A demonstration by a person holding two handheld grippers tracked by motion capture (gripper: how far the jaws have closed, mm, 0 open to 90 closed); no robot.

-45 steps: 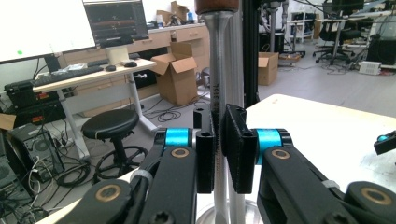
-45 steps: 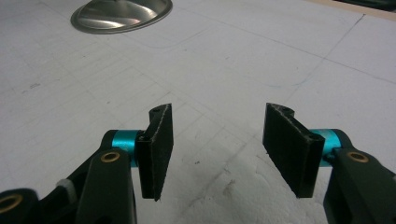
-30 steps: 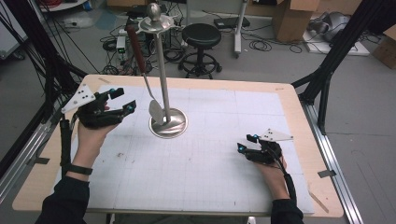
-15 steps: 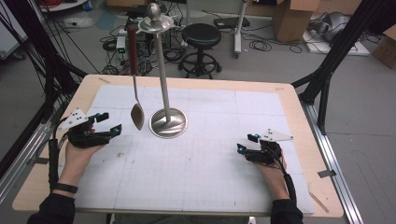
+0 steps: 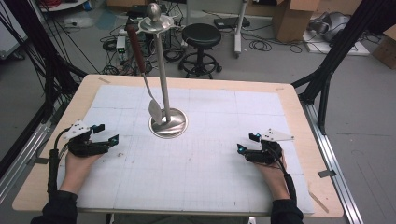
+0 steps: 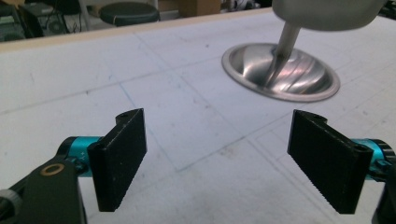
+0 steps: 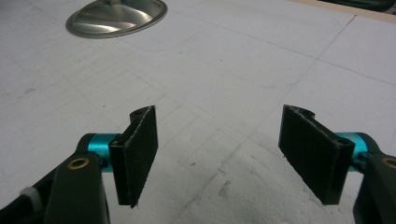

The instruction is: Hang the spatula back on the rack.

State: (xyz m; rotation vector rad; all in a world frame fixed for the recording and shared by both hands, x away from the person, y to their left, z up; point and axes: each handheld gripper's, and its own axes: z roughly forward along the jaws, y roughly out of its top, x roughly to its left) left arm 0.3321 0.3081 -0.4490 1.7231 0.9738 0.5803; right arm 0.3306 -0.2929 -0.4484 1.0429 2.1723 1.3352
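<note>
Spoon [image 5: 150,88] hangs from the stand [image 5: 163,84] mid-table | left gripper [image 5: 103,140] lies low, jaws apart, empty | right gripper [image 5: 246,147] has just been opening, empty | we rest both on the table [image 5: 196,168], clear of the swinging spoon.

right tool [image 7: 217,154] jaws wide w/ nothing between, stand base [image 7: 116,17] far off
</note>
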